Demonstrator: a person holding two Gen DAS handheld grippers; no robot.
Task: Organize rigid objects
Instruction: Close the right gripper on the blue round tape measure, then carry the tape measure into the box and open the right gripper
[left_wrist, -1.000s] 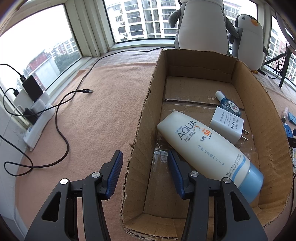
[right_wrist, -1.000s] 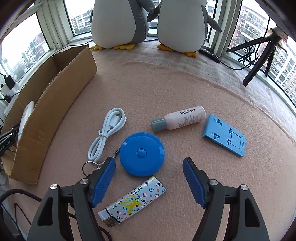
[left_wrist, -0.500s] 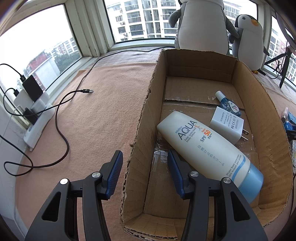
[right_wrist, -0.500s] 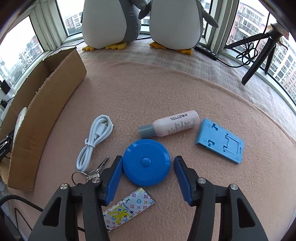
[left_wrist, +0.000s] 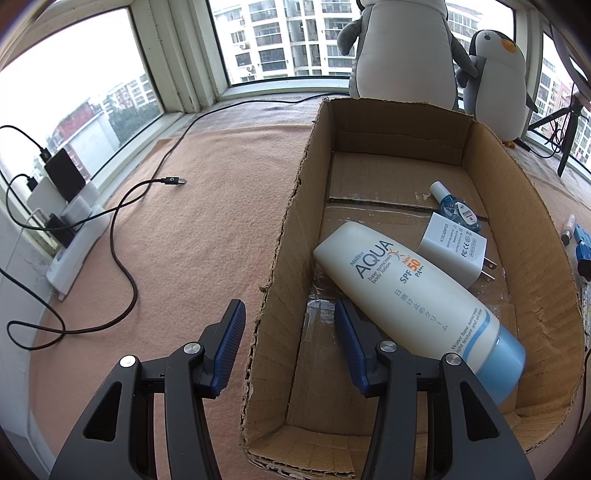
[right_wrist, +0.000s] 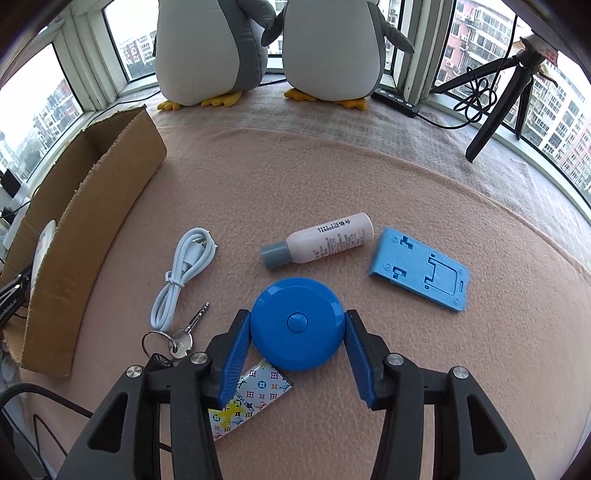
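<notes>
The left gripper (left_wrist: 286, 345) hung wide apart astride the cardboard box's (left_wrist: 280, 258) left wall, holding nothing, apparently steadying the box for incoming items. Inside, a sunscreen bottle (left_wrist: 413, 302) lay toward four o'clock, with a white charger (left_wrist: 452, 251) and a small blue bottle (left_wrist: 452, 206) at two o'clock. In the right view, a white cable (right_wrist: 184, 273) and keys (right_wrist: 177, 341) lay at nine o'clock. The right gripper (right_wrist: 297, 352) bracketed the blue round tape measure (right_wrist: 297, 323), pads at or almost touching its rim, likely to lift it boxward. A patterned lighter (right_wrist: 251, 400) lay beneath; a lotion bottle (right_wrist: 317, 245) at twelve, a blue phone stand (right_wrist: 421, 267) at two.
</notes>
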